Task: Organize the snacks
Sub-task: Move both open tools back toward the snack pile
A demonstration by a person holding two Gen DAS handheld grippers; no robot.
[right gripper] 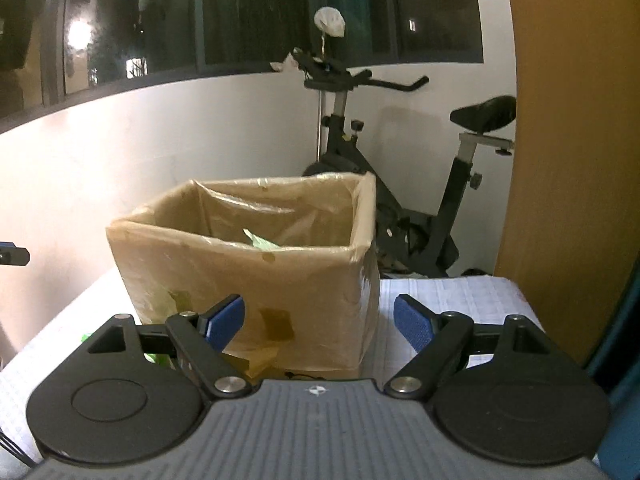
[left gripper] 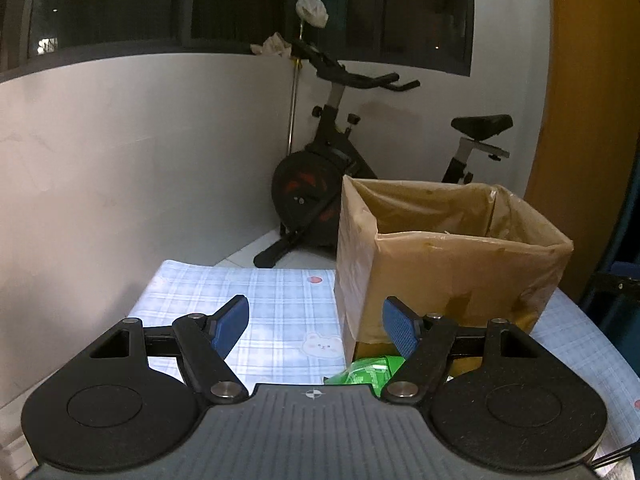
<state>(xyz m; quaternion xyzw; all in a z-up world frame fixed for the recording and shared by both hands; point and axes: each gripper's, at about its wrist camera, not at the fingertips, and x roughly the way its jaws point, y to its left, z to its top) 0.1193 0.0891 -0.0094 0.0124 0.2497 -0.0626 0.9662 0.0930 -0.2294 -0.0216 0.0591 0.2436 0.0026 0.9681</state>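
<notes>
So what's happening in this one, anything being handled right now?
Nothing is held. Both the left gripper and right gripper are open and empty, facing a plastic-lined cardboard box on a checked tablecloth. A green snack packet lies on the table at the box's base; something pale green already shows inside the box.

Cardboard box (right gripper: 248, 280) — glossy plastic liner

Dim indoor light, night-dark windows (right gripper: 280, 12) with lamp glare upper left. Bright sheen on checked surface (left gripper: 280, 320). Strong fisheye bending, black corners; slight softness, mild noise throughout.
</notes>
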